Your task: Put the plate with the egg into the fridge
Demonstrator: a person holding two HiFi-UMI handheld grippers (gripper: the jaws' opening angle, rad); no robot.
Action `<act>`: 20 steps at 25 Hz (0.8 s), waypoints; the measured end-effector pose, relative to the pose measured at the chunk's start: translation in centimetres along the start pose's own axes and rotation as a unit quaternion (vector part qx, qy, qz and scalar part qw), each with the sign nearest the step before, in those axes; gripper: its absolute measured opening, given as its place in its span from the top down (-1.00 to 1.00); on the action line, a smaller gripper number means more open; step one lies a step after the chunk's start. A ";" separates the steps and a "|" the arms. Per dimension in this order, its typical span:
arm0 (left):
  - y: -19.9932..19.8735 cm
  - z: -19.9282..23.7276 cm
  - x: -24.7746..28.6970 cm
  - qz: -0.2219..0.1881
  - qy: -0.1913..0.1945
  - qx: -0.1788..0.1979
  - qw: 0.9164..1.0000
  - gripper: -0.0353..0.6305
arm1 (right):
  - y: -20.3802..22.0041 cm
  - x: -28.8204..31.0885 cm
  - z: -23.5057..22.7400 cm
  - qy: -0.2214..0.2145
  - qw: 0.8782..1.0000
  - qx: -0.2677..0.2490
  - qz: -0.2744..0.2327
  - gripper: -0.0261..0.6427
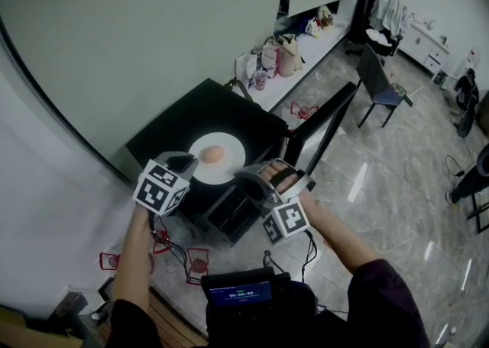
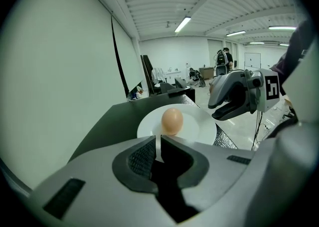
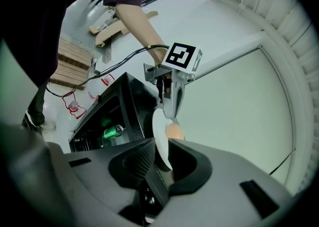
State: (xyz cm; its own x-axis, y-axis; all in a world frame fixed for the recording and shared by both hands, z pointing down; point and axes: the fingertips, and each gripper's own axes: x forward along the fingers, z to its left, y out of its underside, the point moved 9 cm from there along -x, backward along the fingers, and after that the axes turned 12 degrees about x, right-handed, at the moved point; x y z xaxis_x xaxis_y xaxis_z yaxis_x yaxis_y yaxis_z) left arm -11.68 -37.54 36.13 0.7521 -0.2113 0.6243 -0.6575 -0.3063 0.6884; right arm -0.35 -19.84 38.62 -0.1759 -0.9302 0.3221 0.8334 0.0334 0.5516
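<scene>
The left gripper [image 1: 184, 161] and right gripper [image 1: 249, 179], each with a black-and-white marker cube [image 1: 160, 188], pinch opposite edges of the white plate [image 1: 231, 161]. The plate with the egg [image 1: 214, 154] is level over the black fridge [image 1: 174, 131]

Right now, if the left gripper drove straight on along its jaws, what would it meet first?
The egg, seemingly: it sits just beyond the plate rim that the left gripper pinches, though depth is unclear.

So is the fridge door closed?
No, the fridge door stands swung wide open, and a green can shows inside the fridge.
</scene>
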 end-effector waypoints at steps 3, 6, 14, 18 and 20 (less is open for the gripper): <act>0.6 2.2 -0.4 0.002 -0.003 -0.023 1.000 0.86 | -0.1 -0.3 -0.5 0.002 1.000 -0.006 0.000 0.70; 0.9 3.9 0.2 0.018 0.013 -0.044 0.999 0.86 | 0.0 -0.2 -0.6 -0.007 1.000 -0.011 0.001 0.70; 0.7 5.3 1.6 0.040 0.107 -0.084 0.990 0.86 | 0.4 0.1 -0.9 -0.034 0.999 -0.015 0.004 0.69; 0.2 4.8 1.9 0.036 0.128 -0.078 0.988 0.86 | 0.6 0.2 -0.9 -0.037 0.999 -0.021 0.005 0.67; 0.2 4.6 2.1 0.036 0.129 -0.073 0.988 0.86 | 0.7 0.4 -0.8 -0.023 0.999 -0.037 0.000 0.67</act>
State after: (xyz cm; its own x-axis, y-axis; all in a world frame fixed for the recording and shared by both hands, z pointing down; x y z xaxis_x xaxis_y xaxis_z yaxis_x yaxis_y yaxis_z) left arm -10.02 -42.32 35.83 0.6783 0.0225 0.7344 -0.7229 -0.1581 0.6726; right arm 0.61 -20.52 38.55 -0.1975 -0.9126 0.3579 0.8693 0.0057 0.4943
